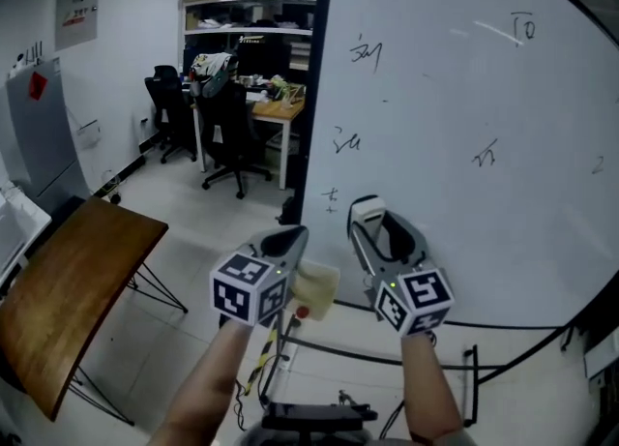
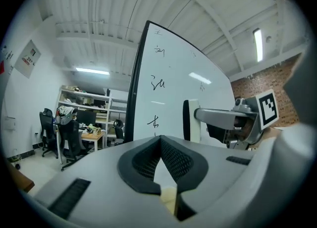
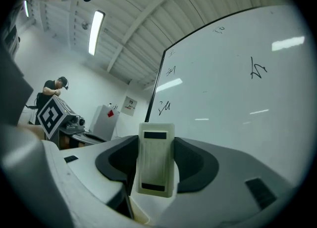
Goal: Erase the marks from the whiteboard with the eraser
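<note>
The whiteboard (image 1: pixel 464 144) fills the right of the head view and carries several small black marks, such as one mark (image 1: pixel 366 47) near its left edge and another mark (image 1: pixel 486 154) farther right. My right gripper (image 1: pixel 384 223) is shut on a white eraser (image 1: pixel 368 210), held upright just in front of the board's lower left. In the right gripper view the eraser (image 3: pixel 156 160) stands between the jaws of the right gripper (image 3: pixel 156 145). My left gripper (image 1: pixel 290 237) hovers beside it, shut, with nothing gripped. Its tips meet in the left gripper view, where the left gripper (image 2: pixel 160 142) faces the board's left edge.
A tilted wooden tabletop (image 1: pixel 77 289) stands at the left. Office chairs (image 1: pixel 227 134), a cluttered desk (image 1: pixel 282 107) and shelves sit behind. The whiteboard's black frame (image 1: pixel 311 96) and stand legs (image 1: pixel 469 376) are close below. A person (image 3: pixel 52 91) stands far off in the right gripper view.
</note>
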Demonstrator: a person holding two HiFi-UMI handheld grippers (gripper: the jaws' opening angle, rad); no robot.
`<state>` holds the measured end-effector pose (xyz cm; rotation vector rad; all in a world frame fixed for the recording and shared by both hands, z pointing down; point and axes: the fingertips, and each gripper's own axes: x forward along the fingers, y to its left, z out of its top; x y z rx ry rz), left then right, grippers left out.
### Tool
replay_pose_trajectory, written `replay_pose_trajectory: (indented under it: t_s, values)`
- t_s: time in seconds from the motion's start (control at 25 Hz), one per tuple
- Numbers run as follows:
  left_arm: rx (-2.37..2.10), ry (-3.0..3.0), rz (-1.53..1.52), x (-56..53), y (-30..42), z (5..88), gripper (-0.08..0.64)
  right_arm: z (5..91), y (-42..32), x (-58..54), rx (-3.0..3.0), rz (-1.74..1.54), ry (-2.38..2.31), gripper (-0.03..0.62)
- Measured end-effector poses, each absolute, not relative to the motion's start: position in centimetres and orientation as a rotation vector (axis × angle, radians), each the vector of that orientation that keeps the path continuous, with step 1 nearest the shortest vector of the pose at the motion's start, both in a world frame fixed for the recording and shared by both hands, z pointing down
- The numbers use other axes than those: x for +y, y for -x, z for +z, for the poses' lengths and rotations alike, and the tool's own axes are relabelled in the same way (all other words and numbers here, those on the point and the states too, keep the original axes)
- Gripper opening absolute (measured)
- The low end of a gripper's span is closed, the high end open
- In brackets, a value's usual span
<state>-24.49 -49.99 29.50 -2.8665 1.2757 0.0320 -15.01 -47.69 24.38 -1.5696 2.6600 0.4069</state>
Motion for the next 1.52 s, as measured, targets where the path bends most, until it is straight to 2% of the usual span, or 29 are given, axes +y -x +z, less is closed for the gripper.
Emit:
replay_pose_trajectory:
  t_s: [0.44,0.88,1.52]
  values:
    - [1.186,2.919,0.078,-51.4,26.6,29.7,0.002,21.6,15.5,-50.4,2.475,0.682,1.927,0.232]
    - [1.201,2.912,0.09,-52.5,27.9,29.9,0.002,21.3,17.2,-52.4,2.435,0.789,2.031,0.232]
    - [1.318,2.894,0.071,-51.5,31.5,31.7,0.002,32.0,23.7,-55.1,2.769,0.812,2.008,0.232]
